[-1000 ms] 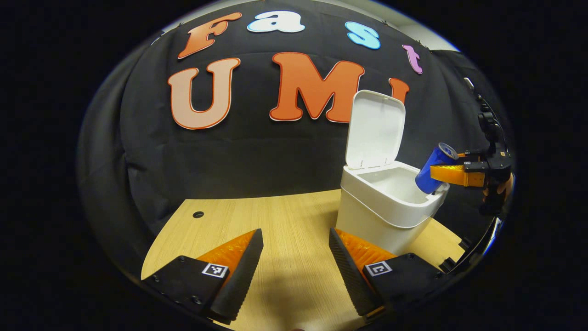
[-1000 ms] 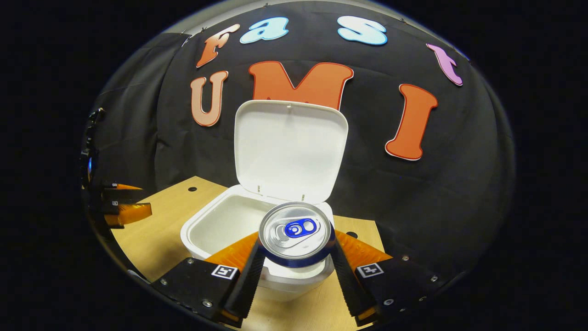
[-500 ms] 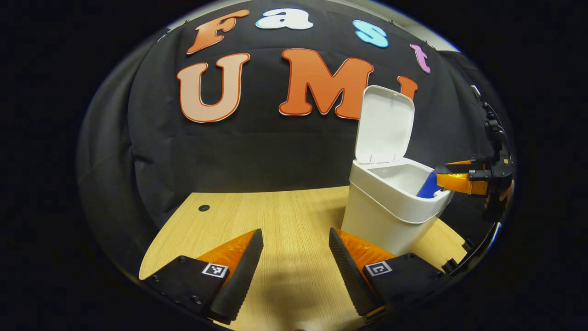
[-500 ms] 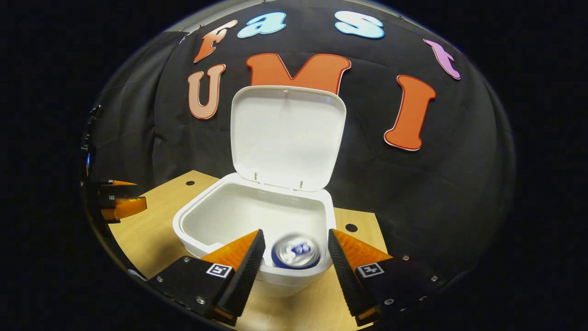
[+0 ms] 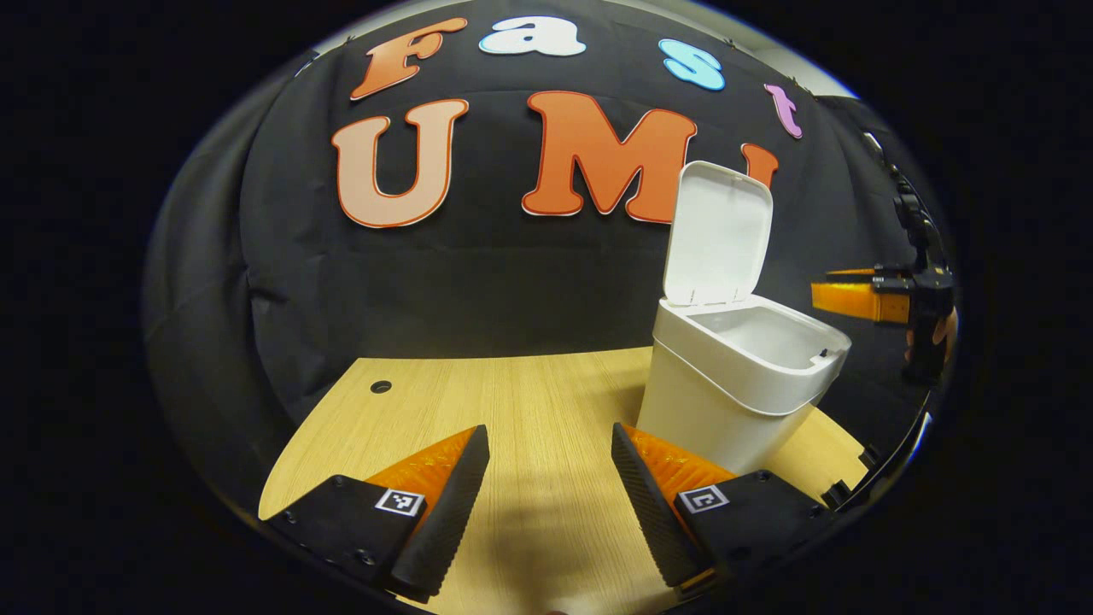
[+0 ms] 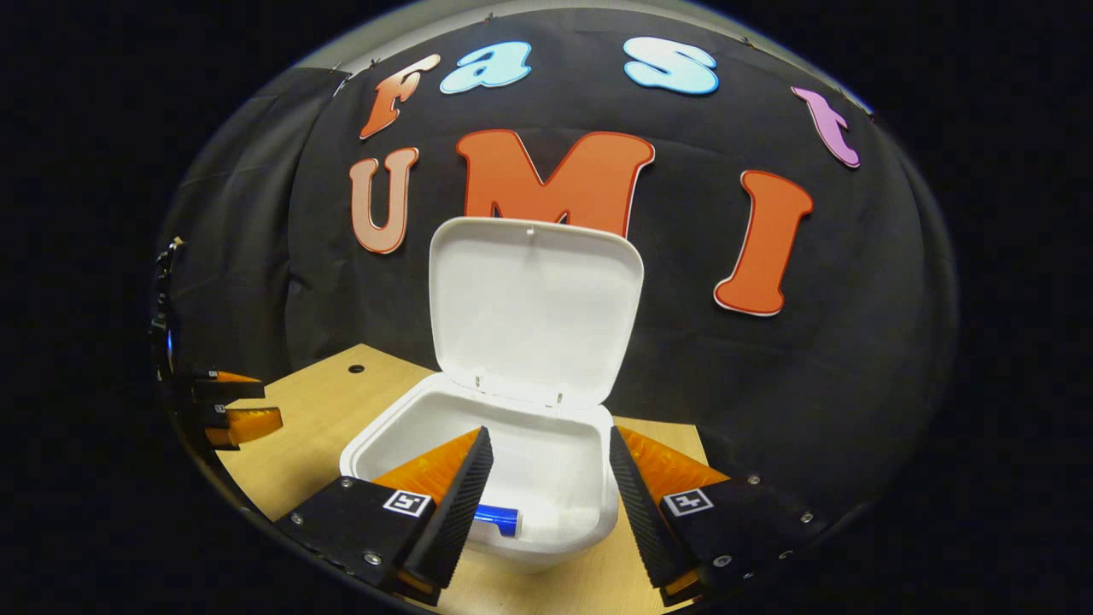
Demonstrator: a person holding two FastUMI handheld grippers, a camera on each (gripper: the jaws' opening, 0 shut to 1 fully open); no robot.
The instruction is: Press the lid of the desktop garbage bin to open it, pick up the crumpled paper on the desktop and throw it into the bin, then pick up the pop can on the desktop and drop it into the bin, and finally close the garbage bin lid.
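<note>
Inside the white plastic bin (image 6: 512,465), lid (image 6: 534,312) hinged upright, the blue cylindrical pop can (image 6: 497,518) lies low, partly hidden, long axis roughly sideways. Right gripper (image 6: 546,504) above the rim, fingers spread, empty. Left gripper (image 5: 546,504) over the wood-grain desktop (image 5: 529,401), likewise spread and empty.

The garbage bin (image 5: 734,401) stands on the surface (image 5: 512,410), toward its right side in the left gripper view, with the lid (image 5: 717,232) raised upright at its back edge. The pop can (image 6: 497,519) lies inside the bin. The right gripper (image 5: 841,297) is beside the bin above its rim, and the left gripper (image 5: 551,504) is over the surface, left of the bin.
</note>
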